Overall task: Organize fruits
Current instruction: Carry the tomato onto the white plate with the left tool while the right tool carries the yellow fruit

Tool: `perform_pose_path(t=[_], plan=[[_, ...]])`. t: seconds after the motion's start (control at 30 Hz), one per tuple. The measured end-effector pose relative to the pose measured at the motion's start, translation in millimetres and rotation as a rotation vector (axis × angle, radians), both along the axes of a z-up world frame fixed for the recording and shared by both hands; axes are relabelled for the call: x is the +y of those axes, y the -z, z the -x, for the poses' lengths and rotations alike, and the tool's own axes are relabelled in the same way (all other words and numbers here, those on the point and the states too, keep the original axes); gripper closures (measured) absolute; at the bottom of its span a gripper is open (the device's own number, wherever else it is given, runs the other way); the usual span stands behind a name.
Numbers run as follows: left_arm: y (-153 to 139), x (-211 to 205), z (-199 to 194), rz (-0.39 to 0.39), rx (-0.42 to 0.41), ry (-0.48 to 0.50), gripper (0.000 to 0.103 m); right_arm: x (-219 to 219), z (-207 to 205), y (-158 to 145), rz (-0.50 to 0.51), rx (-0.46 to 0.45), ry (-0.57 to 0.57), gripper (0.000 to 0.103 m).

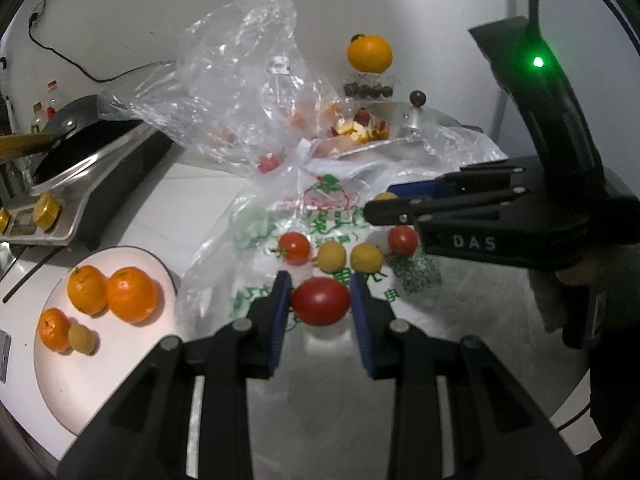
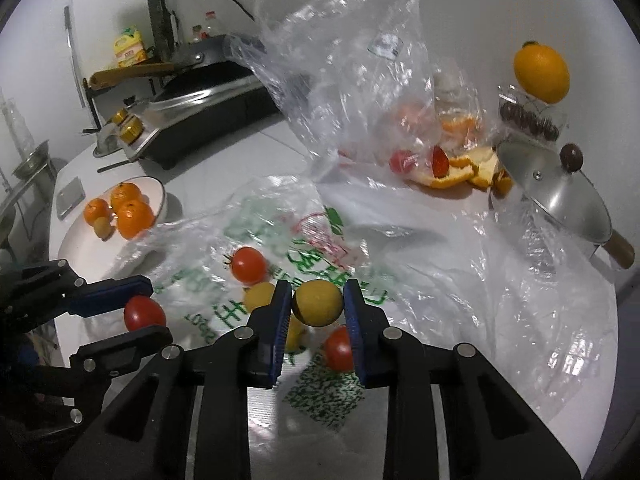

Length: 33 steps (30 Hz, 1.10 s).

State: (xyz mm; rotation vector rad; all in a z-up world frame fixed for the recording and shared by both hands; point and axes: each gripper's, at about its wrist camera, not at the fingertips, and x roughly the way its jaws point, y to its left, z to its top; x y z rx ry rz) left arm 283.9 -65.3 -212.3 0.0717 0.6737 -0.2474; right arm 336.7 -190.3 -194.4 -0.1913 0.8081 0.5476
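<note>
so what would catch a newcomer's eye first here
Each claw grips a fruit over the printed bag: the left claw a red tomato, the right claw a yellow fruit. Oranges sit on a white plate at left.

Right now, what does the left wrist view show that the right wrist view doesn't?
Left only: the right gripper from the side, with its green light.
Right only: the yellow fruit clamped in the right gripper's pads, plus a yellow carton behind the pan.
Both: the left gripper shut on a tomato, the plate of oranges, loose fruit on the printed bag.
</note>
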Motion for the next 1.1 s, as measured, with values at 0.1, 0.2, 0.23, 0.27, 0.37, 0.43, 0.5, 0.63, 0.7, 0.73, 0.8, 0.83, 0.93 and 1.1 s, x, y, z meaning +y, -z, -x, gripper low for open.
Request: perform_pose_path(t=[0.1, 0.2, 0.23, 0.27, 0.37, 0.43, 0.5, 0.63, 0.7, 0.73, 0.8, 0.83, 0.93, 1.1], plan=[[-3.7, 6.5, 7.8, 0.006, -0.012, -0.011, 0.072, 6.4, 8.9, -6.8, -0.003, -0.015, -0.013, 0.074], [-7.5, 13.4, 15.3, 0.011, -0.026, -0.022, 0.072, 12.2, 16.2, -11.6, -0.001, -0.027, -0.024, 0.074], [-8.8, 16.2, 18.3, 0.013, -0.03, -0.026, 0.072, 14.7, 19.0, -13.1, 0.0, -0.031, -0.028, 0.074], [-10.0, 19.2, 21.4, 0.015, -0.035, -0.031, 0.072, 17.0, 21.6, -14.4, 0.0, -0.034, -0.032, 0.074], [-12.0, 27.5, 28.1, 0.02, -0.044, -0.043, 0.072, 25.7, 28.6, -19.1, 0.0, -0.045, -0.044, 0.074], [-13.5, 33.3, 32.7, 0.024, -0.049, -0.054, 0.072, 31.5, 32.3, -21.1, 0.001, -0.05, -0.053, 0.074], [-14.4, 39.9, 36.8, 0.028, -0.054, -0.065, 0.072, 38.1, 36.2, -23.2, 0.003, -0.056, -0.063, 0.074], [-15.8, 56.0, 45.7, 0.037, -0.065, -0.092, 0.072, 51.8, 43.5, -27.1, 0.003, -0.066, -0.085, 0.074], [-15.5, 62.0, 48.7, 0.04, -0.069, -0.104, 0.072, 59.6, 47.5, -28.4, 0.004, -0.07, -0.096, 0.074], [-15.4, 66.0, 50.7, 0.042, -0.071, -0.111, 0.072, 62.2, 48.9, -28.6, 0.006, -0.071, -0.101, 0.074], [-15.0, 73.3, 54.1, 0.044, -0.075, -0.123, 0.072, 69.1, 52.3, -28.7, 0.008, -0.075, -0.112, 0.074], [-14.9, 77.5, 56.3, 0.045, -0.077, -0.131, 0.072, 72.9, 54.1, -28.9, 0.01, -0.076, -0.118, 0.074], [-13.7, 87.0, 61.4, 0.044, -0.081, -0.147, 0.072, 82.0, 58.7, -28.7, 0.012, -0.08, -0.131, 0.074], [-12.1, 101.0, 68.9, 0.035, -0.086, -0.171, 0.072, 95.6, 64.3, -25.4, 0.006, -0.08, -0.145, 0.074]])
